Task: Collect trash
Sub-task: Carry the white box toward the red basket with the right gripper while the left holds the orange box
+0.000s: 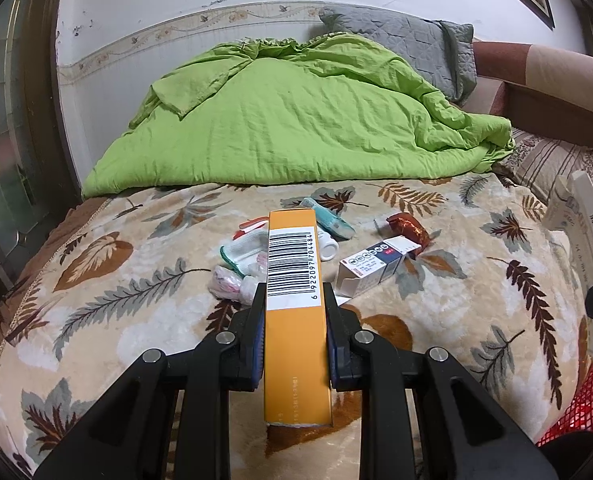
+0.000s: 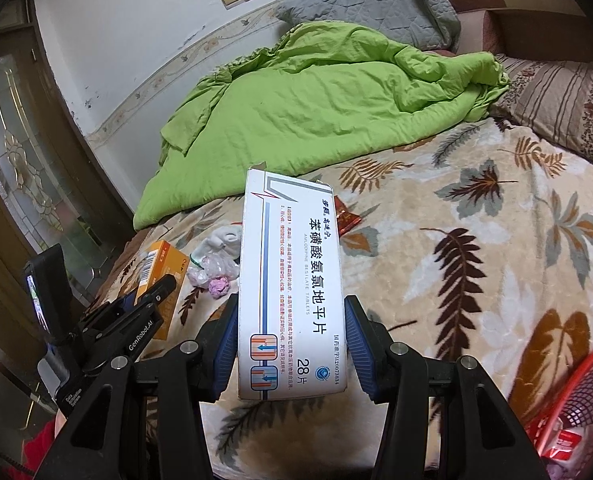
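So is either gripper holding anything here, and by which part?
Both are. The left gripper clamps the orange box across its narrow sides, about midway along. The right gripper clamps the white tablet box by its long edges, near its lower end.

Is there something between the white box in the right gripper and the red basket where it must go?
Nothing visible does. The white medicine box is held above bare blanket, and the red mesh basket sits off to its right.
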The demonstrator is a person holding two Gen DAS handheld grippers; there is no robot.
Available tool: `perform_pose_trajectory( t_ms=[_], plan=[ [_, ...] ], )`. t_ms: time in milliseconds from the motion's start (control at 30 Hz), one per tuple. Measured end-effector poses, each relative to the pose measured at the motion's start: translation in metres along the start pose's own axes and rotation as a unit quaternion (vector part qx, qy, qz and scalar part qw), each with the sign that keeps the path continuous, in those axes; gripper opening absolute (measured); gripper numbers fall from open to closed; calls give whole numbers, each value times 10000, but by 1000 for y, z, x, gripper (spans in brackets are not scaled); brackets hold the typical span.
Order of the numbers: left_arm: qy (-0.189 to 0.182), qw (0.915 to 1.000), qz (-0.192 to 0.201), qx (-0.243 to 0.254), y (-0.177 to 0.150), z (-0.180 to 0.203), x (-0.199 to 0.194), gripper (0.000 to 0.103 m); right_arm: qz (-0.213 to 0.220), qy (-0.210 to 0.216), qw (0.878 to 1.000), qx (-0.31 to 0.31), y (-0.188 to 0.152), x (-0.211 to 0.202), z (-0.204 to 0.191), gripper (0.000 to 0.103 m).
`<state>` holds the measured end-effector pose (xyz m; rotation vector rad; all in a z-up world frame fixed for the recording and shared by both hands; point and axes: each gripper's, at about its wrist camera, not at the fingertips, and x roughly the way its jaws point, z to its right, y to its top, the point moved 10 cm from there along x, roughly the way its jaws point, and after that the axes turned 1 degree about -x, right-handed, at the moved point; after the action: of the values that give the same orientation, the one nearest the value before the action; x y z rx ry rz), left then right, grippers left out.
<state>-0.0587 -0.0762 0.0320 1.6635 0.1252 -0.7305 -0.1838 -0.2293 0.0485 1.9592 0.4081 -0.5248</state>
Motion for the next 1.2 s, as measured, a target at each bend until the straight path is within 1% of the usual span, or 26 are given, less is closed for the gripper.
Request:
perform_pose_trajectory(
  t_ms=[333, 533, 733, 833, 900, 1000, 1100, 1167, 1200],
  plan=[
    [-191, 9998, -61, -10, -1, 21, -7, 22, 53, -268, 9995, 176, -5, -38, 37, 54],
    [-367, 9992, -129, 54, -4, 38, -18, 22, 65, -478, 9979, 431, -14, -62, 71, 54],
    [-699, 9972, -128, 220, -3, 69, -39, 22, 82, -784, 9949, 631, -24, -93, 108, 54],
    [-1023, 9942, -109, 318, 0, 96, -57, 22, 84, -968, 9915, 861, -34, -113, 136, 54],
    [-1285, 9907, -100, 444, 2, 118, -71, 22, 81, -1098, 9884, 1049, -41, -128, 156, 54],
    [-1795, 9812, -161, 689, 2, 159, -94, 22, 96, -1307, 9831, 1276, -52, -149, 185, 54],
    [-2443, 9646, -420, 895, -6, 208, -115, 22, 81, -1445, 9789, 1442, -62, -167, 205, 54],
    [-2931, 9475, -716, 1057, -18, 246, -129, 22, 66, -1522, 9757, 1576, -71, -178, 219, 54],
    [-3084, 9415, -821, 1086, -23, 258, -134, 22, 56, -1540, 9742, 1652, -75, -182, 225, 54]
  ],
)
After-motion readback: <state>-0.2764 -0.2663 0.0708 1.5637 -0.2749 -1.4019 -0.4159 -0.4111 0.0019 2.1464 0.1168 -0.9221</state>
